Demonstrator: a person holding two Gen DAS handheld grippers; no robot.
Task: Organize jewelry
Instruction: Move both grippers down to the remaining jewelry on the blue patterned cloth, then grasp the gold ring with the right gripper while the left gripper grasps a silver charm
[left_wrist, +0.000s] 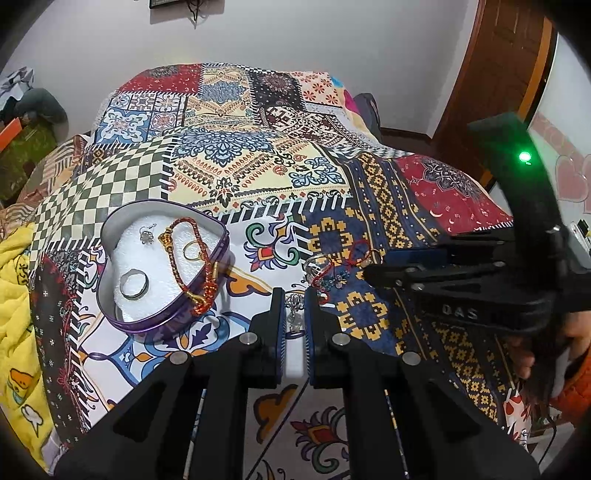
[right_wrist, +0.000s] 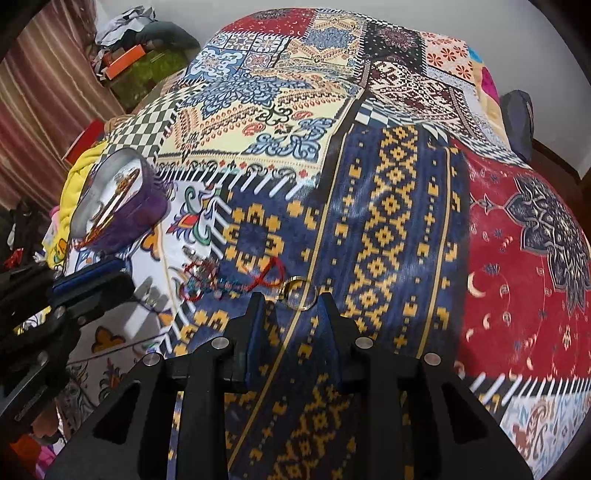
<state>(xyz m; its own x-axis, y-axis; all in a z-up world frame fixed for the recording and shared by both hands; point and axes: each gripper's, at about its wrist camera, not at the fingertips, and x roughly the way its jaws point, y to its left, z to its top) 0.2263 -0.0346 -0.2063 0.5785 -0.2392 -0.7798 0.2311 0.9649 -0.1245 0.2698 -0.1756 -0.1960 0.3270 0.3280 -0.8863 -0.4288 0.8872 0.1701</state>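
A purple heart-shaped tin (left_wrist: 122, 321) (right_wrist: 147, 206) lined with white foam lies on the patterned bedspread. It holds a red-gold braided bracelet (left_wrist: 184, 280), a silver band (left_wrist: 135, 285), a gold hoop (left_wrist: 192, 251) and a silver earring (left_wrist: 147, 235). My left gripper (left_wrist: 294, 297) (right_wrist: 86, 282) is shut on a small silver pendant earring (left_wrist: 294, 314), just right of the tin. A tangle of red thread, blue beads and a silver ring (left_wrist: 328, 271) (right_wrist: 207, 277) lies on the cloth. My right gripper (right_wrist: 292, 306) (left_wrist: 371, 266) is open, with a gold ring (right_wrist: 301, 295) lying between its fingertips.
The bedspread (left_wrist: 258, 166) covers a bed that drops off at its edges. A yellow blanket (left_wrist: 14, 280) lies to the left. A person's hand in an orange sleeve (left_wrist: 576, 373) holds the right gripper. A wooden door (left_wrist: 498, 74) stands at the back right.
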